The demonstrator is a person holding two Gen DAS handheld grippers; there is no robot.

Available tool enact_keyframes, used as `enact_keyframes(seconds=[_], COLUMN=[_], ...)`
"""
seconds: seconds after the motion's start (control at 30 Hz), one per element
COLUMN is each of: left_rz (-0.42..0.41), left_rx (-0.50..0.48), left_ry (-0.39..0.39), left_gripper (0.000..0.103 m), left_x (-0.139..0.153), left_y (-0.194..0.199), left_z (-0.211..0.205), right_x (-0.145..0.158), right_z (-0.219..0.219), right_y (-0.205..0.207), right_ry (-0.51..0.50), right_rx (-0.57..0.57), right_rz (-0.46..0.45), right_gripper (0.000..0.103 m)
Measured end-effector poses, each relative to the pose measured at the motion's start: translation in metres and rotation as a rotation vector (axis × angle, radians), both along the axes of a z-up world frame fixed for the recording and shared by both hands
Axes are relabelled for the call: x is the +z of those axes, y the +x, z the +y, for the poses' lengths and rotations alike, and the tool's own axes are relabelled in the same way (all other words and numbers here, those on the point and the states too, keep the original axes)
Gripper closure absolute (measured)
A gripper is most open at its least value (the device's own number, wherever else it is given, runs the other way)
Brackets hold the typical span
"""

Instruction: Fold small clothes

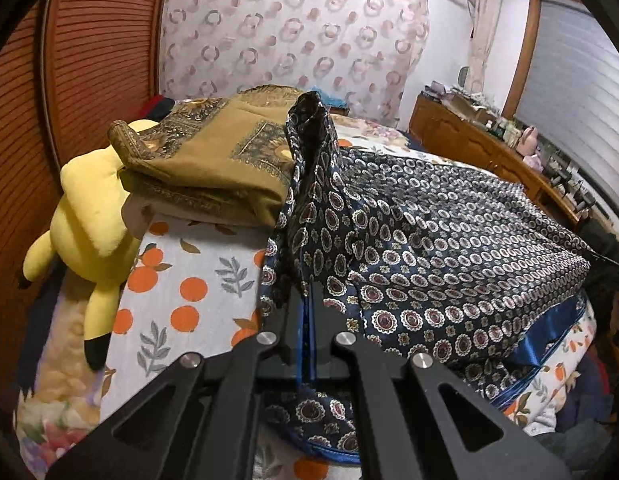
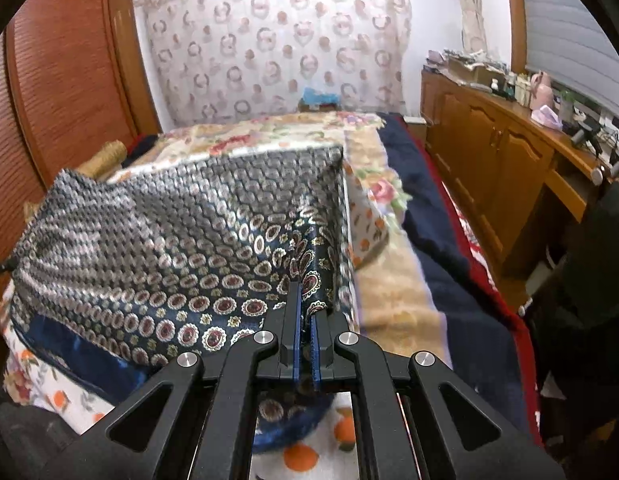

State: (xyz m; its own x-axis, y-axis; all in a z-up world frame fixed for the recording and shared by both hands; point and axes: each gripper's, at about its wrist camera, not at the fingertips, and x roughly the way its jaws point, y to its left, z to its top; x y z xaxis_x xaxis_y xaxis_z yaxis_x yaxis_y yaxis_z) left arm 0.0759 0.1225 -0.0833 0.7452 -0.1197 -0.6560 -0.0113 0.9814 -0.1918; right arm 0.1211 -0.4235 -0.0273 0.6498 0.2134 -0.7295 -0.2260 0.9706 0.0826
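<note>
Patterned garment lies lifted and stretched over the bed in the left wrist view, the fold seemingly mid-way, with the left claw clamped on a bunched corner rising toward 12 o'clock. In the right wrist view, the right claw pinches the garment's edge at 12 o'clock, fabric spreading toward 9 o'clock, not yet laid flat.

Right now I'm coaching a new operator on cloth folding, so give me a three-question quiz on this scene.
1. True or false: both the left gripper and the right gripper are shut on the patterned navy garment.
2. What lies under the folded olive blanket? A) yellow plush toy B) a laptop C) a shoe
3. Fill in: the bedsheet is printed with ____ fruit.

Key: 1 true; 2 A; 3 orange
</note>
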Motion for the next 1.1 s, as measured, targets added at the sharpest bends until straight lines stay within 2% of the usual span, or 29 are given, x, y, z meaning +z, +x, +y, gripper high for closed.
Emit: enact_keyframes(seconds=[0.27, 0.53, 0.6, 0.67, 0.77, 0.9, 1.03, 1.1], left_rz=[0.041, 0.072, 0.068, 0.061, 0.053, 0.050, 0.053, 0.062], left_rx=[0.007, -0.017, -0.015, -0.015, -0.012, -0.005, 0.008, 0.010], left_ry=[0.012, 0.025, 0.037, 0.042, 0.059, 0.074, 0.072, 0.063], left_gripper=[0.103, 0.102, 0.096, 0.073, 0.067, 0.065, 0.064, 0.064], left_x=[-0.008, -0.015, -0.016, -0.015, -0.013, -0.012, -0.013, -0.016], left_y=[0.006, 0.009, 0.008, 0.007, 0.005, 0.003, 0.002, 0.001], left_z=[-0.002, -0.008, -0.009, -0.009, -0.009, -0.008, -0.003, -0.001], right_x=[-0.017, -0.003, 0.003, 0.009, 0.016, 0.022, 0.031, 0.033], right_z=[0.005, 0.004, 0.006, 0.007, 0.011, 0.017, 0.024, 0.030], right_y=[-0.001, -0.008, -0.010, -0.011, -0.014, -0.017, -0.020, -0.022], right_ry=[-0.008, 0.001, -0.010, -0.022, -0.044, -0.072, -0.093, -0.094], right_rx=[-0.001, -0.003, -0.003, -0.002, 0.003, 0.001, -0.001, 0.010], right_rz=[0.021, -0.017, -0.033, -0.046, -0.067, -0.090, -0.117, -0.123], right_gripper=[0.100, 0.098, 0.096, 0.095, 0.092, 0.081, 0.061, 0.058])
